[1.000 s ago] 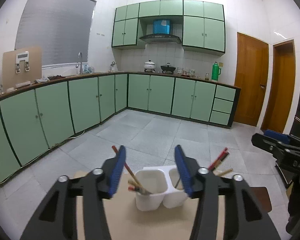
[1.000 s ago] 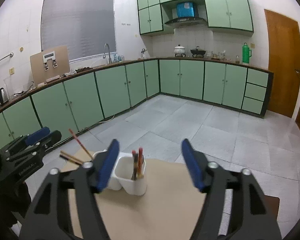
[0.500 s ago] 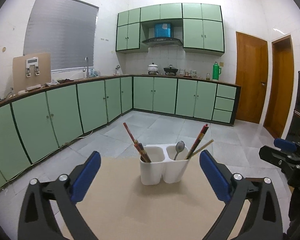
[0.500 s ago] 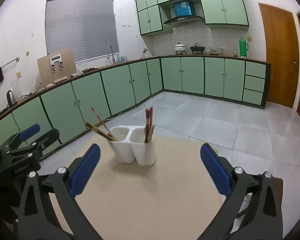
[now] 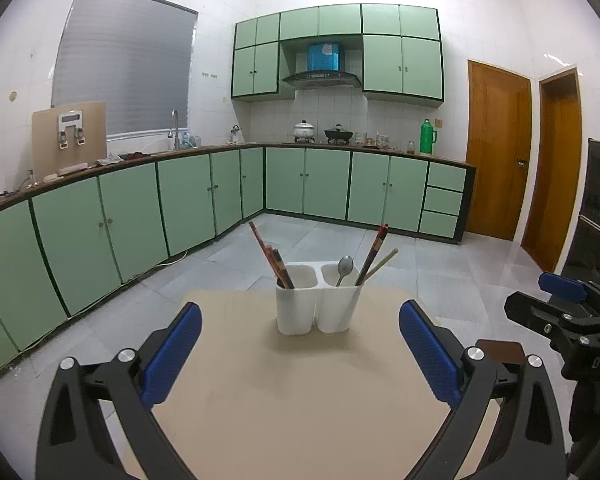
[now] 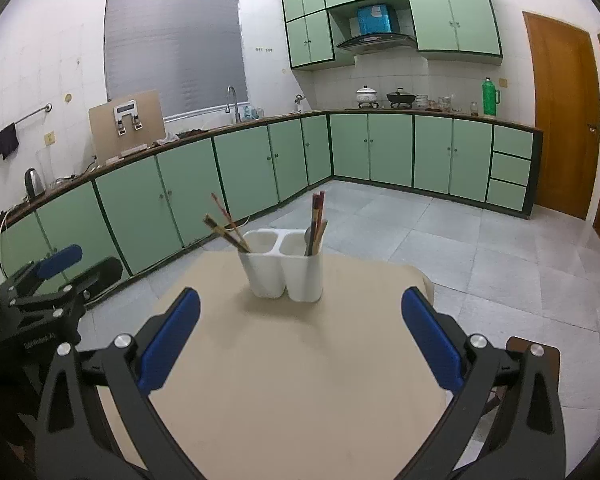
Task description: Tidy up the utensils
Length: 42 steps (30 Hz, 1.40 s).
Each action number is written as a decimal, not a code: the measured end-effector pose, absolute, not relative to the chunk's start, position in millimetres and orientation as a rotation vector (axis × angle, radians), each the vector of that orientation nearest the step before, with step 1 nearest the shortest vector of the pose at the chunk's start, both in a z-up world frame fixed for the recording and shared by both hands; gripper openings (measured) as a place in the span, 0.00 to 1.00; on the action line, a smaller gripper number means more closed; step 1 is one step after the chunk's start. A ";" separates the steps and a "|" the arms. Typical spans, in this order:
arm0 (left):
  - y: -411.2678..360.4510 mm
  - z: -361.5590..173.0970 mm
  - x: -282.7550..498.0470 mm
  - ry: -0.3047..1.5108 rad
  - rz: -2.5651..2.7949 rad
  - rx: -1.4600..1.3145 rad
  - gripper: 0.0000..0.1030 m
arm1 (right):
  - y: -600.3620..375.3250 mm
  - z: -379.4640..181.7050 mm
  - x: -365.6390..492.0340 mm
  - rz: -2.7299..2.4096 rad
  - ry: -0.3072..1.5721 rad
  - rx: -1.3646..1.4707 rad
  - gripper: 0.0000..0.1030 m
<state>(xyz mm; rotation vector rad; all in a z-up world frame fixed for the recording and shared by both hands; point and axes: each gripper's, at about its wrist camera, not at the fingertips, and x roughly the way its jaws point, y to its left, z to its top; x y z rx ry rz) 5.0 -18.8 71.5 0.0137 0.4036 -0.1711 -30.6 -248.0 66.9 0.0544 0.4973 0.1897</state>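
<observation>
A white two-compartment utensil holder (image 5: 318,304) stands on the beige table (image 5: 292,400); it also shows in the right wrist view (image 6: 286,270). Red-brown chopsticks (image 5: 270,254) lean in its left compartment. A metal spoon (image 5: 345,267) and more chopsticks (image 5: 374,252) stand in the right one. My left gripper (image 5: 300,352) is open and empty, back from the holder. My right gripper (image 6: 300,344) is open and empty too, also back from it. Each gripper shows at the edge of the other's view, the right one (image 5: 568,304) and the left one (image 6: 52,276).
Green base cabinets (image 5: 180,200) run along the left and far walls, with a counter, sink and cookware. Wooden doors (image 5: 496,152) stand at the right. A grey tiled floor (image 6: 460,240) surrounds the table. A dark brown surface (image 6: 540,354) pokes out at the table's right.
Both grippers have opened wide and drawn back from the holder, which now looks smaller and farther. The utensils stay in the holder.
</observation>
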 end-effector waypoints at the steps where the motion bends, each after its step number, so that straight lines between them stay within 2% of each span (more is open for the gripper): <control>1: -16.8 71.6 2.9 0.404 -0.171 0.014 0.94 | -248.0 66.4 -32.4 0.191 0.498 0.054 0.95; 42: -16.7 66.0 -34.3 0.396 -0.166 0.021 0.94 | -234.8 67.4 -54.9 0.204 0.468 0.025 0.95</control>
